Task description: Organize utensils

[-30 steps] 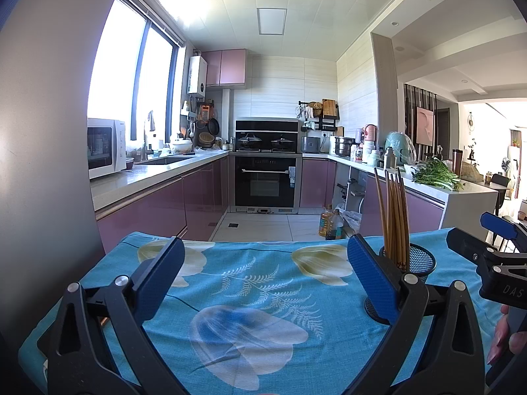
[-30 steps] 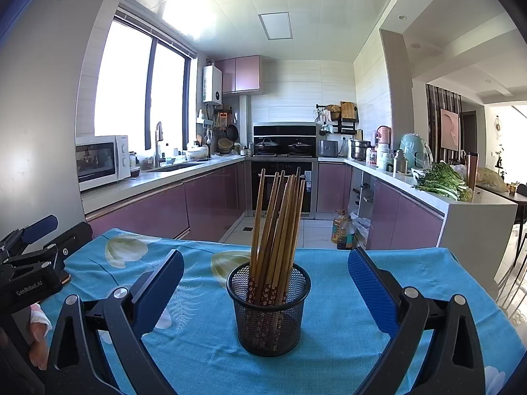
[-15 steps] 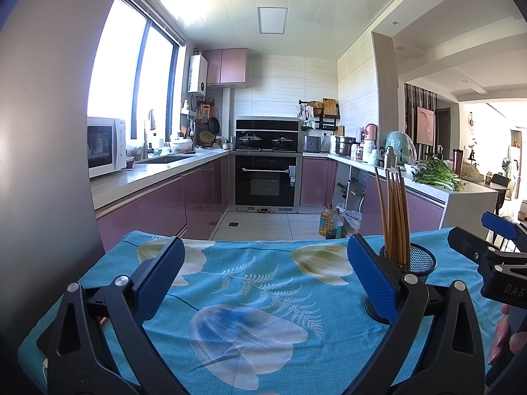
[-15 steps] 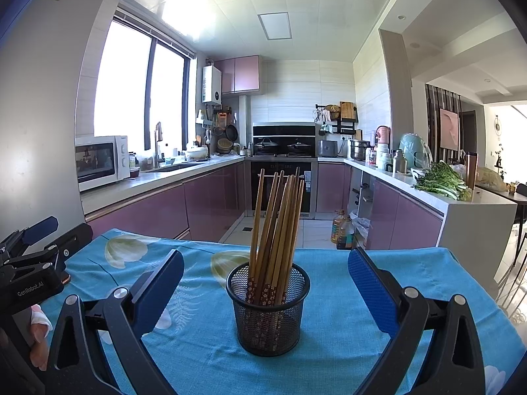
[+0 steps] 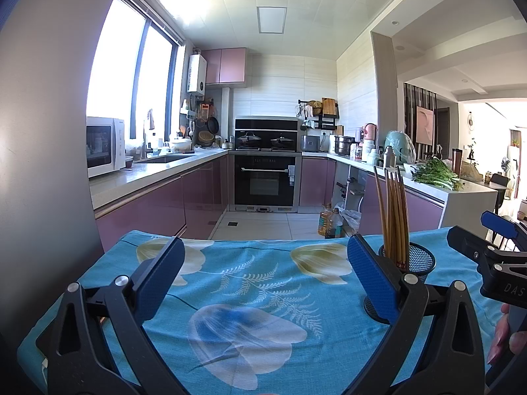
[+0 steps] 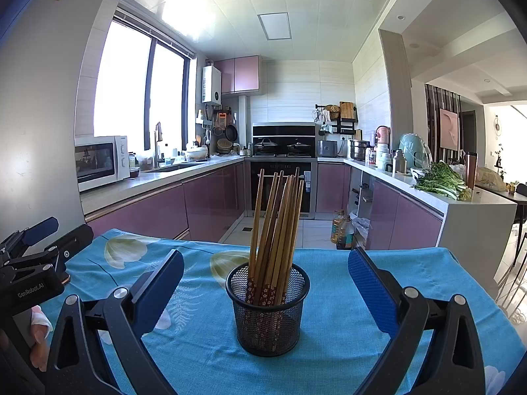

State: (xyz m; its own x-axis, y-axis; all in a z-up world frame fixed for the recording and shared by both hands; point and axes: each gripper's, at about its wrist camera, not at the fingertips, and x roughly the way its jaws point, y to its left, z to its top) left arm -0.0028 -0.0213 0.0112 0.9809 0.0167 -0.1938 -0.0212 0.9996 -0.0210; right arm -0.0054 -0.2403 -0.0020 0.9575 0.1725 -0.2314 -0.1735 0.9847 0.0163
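Both grippers are wide apart and hold nothing above the blue flowered tablecloth (image 6: 378,296).

The right gripper (image 6: 265,288) has its blue pads far from each other; the black mesh holder (image 6: 268,312) with the wooden chopsticks (image 6: 276,227) stands upright between them, a little in front, touching neither pad. The left gripper (image 5: 262,273) is spread the same way over bare cloth; the holder is just beyond its right finger, which partly hides the base, so contact there probably does not happen.
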